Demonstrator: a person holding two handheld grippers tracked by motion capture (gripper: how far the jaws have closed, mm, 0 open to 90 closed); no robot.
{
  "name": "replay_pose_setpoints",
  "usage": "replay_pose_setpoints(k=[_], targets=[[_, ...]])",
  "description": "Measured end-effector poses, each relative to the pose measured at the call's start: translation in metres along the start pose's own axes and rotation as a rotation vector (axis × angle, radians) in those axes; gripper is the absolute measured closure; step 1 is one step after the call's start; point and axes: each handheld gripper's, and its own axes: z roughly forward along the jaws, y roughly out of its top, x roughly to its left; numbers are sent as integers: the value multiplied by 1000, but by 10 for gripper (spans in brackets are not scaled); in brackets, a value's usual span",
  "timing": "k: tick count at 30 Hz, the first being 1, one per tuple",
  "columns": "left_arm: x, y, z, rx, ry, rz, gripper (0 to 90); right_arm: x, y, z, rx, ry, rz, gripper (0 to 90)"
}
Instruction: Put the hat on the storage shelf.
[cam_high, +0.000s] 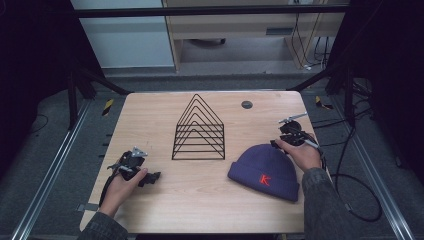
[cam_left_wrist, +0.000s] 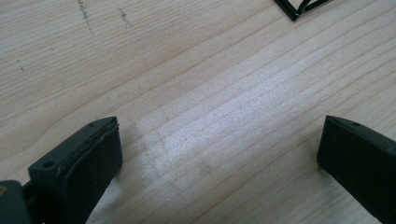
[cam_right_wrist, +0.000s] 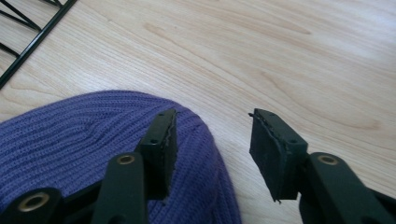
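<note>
Your wooden table (cam_high: 200, 195) carries a black wire rack (cam_high: 198, 130) at its middle, standing upright with nothing in its slots. The purple beanie (cam_high: 265, 170) lies flat to the rack's right, near your right hand, red letter facing you. Your right gripper (cam_right_wrist: 212, 140) sits at the beanie's top edge, jaws moderately apart, one over the knit, the other over bare wood. Your left gripper (cam_left_wrist: 219, 154) rests low over bare wood, jaws wide and holding nothing.
</note>
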Motion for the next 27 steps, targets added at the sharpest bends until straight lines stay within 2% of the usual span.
replay_pose_setpoints(k=[5, 10, 18, 25, 27], targets=[[0, 0, 0, 0, -1, 0, 0, 0, -2, 11, 30, -10, 14, 502], [0, 0, 0, 0, -2, 1, 0, 1, -5, 24, 53, 7, 51, 472], [0, 0, 0, 0, -2, -1, 0, 7, -6, 31, 91, 14, 35, 479], [0, 0, 0, 0, -2, 0, 0, 9, -8, 33, 94, 33, 34, 578], [0, 0, 0, 0, -2, 0, 0, 10, -8, 32, 95, 42, 21, 643]])
